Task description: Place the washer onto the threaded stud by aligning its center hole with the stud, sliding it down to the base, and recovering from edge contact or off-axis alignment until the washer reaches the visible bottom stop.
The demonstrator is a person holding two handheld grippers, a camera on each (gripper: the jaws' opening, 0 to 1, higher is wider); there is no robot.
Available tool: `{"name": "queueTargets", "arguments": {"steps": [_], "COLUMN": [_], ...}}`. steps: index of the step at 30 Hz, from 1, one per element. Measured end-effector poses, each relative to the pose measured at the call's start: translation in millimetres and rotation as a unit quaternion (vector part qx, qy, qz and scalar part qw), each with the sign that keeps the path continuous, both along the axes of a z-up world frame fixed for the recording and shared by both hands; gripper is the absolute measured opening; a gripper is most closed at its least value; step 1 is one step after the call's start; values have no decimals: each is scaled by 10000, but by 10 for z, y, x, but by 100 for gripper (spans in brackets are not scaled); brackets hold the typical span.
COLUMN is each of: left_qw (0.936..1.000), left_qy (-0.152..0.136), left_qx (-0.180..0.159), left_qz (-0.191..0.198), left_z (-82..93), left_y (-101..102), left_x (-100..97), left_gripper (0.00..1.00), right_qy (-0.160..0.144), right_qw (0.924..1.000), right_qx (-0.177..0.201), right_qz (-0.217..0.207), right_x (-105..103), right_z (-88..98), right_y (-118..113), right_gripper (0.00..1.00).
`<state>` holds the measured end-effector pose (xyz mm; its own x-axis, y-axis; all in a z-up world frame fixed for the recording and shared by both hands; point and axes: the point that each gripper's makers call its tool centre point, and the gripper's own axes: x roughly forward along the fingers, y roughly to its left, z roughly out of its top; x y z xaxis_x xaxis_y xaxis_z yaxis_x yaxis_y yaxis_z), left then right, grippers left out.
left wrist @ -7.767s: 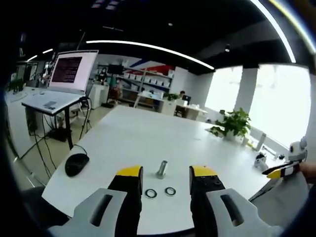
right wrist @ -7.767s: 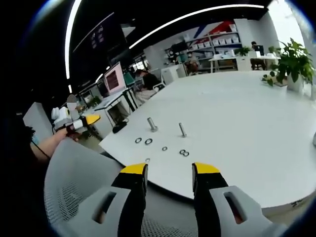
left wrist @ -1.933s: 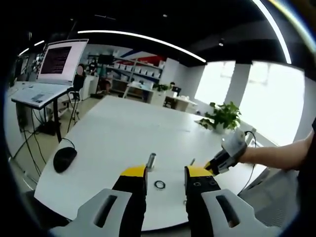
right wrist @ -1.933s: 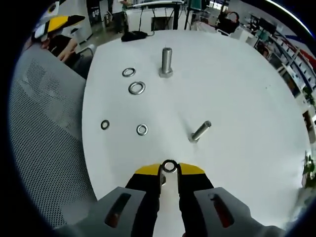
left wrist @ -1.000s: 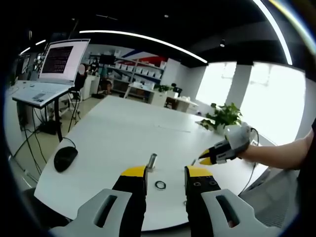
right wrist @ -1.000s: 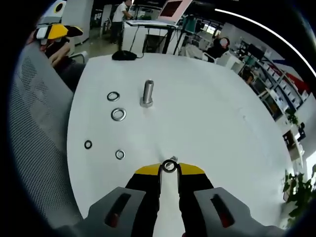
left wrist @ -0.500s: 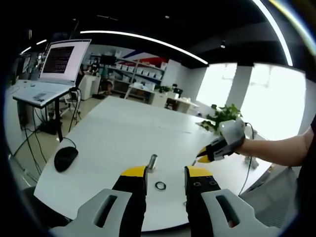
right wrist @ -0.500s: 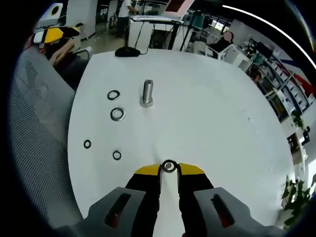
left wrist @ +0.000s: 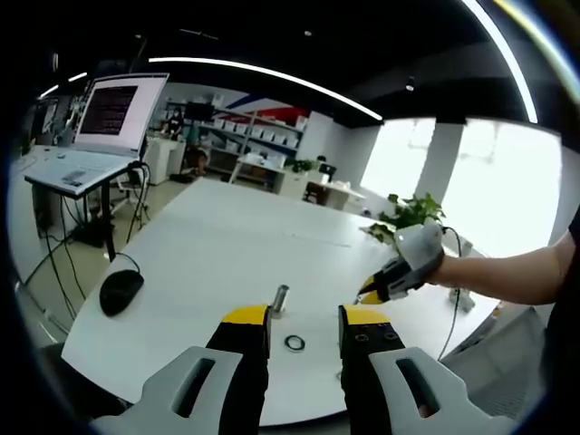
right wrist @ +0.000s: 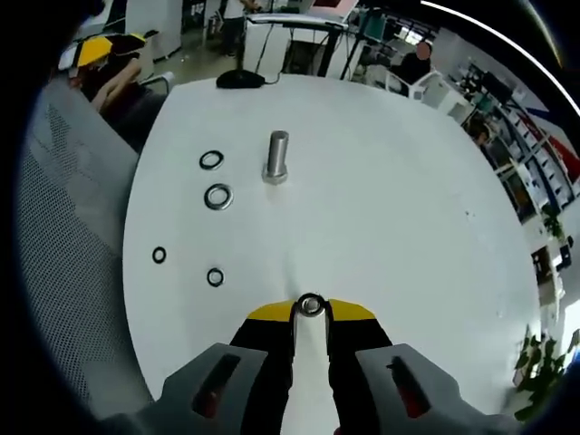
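Observation:
My right gripper (right wrist: 311, 308) is shut on a small steel washer (right wrist: 311, 304), pinched at its yellow tips above the white table (right wrist: 390, 199). A thick threaded stud (right wrist: 276, 156) stands upright farther ahead. In the left gripper view the right gripper (left wrist: 370, 292) comes in from the right, held by a hand, its tip low over the table just right of that stud (left wrist: 281, 298). My left gripper (left wrist: 303, 317) is open and holds nothing, hovering at the table's near edge, with a loose washer (left wrist: 294, 343) lying between its jaws.
Several loose washers (right wrist: 217, 196) lie left of the stud. A grey mesh chair (right wrist: 63, 227) stands at the table's edge. A black mouse (left wrist: 118, 292) lies at the left end and a potted plant (left wrist: 412, 217) stands at the far right. A desk with a monitor (left wrist: 113, 109) stands beyond.
The right gripper has dipped a little lower and nearer to the table, still holding the washer. The left gripper has stayed in place and open.

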<state>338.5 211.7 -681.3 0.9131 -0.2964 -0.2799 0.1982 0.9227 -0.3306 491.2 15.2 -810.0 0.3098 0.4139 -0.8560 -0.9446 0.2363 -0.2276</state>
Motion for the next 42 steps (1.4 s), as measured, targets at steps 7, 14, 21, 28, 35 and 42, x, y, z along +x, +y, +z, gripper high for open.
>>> {"name": "queueTargets", "arguments": {"steps": [7, 14, 21, 28, 35, 42], "left_qw": [10000, 10000, 10000, 10000, 9999, 9999], "left_qy": [14, 16, 19, 47, 78, 166], "left_qx": [2, -11, -17, -34, -41, -6], "left_qz": [-13, 1, 14, 37, 60, 38], "left_z": [-6, -8, -7, -17, -25, -55], "left_y": [-4, -1, 2, 11, 22, 20], "left_x": [-1, -2, 2, 6, 9, 10], "left_gripper": [28, 28, 28, 28, 28, 27], "right_qy": [3, 49, 120, 268, 384, 484], "right_qw": [10000, 9998, 9992, 9990, 9981, 9975], "right_qx": [-41, -218, -368, -342, -478, -459], "right_qz": [-1, -6, 16, -100, -100, -213], "right_x": [33, 33, 39, 44, 18, 0], "right_z": [-26, -118, -221, -317, -487, -581], "right_y": [20, 23, 33, 48, 19, -32], "right_gripper": [14, 14, 14, 14, 14, 8]}}
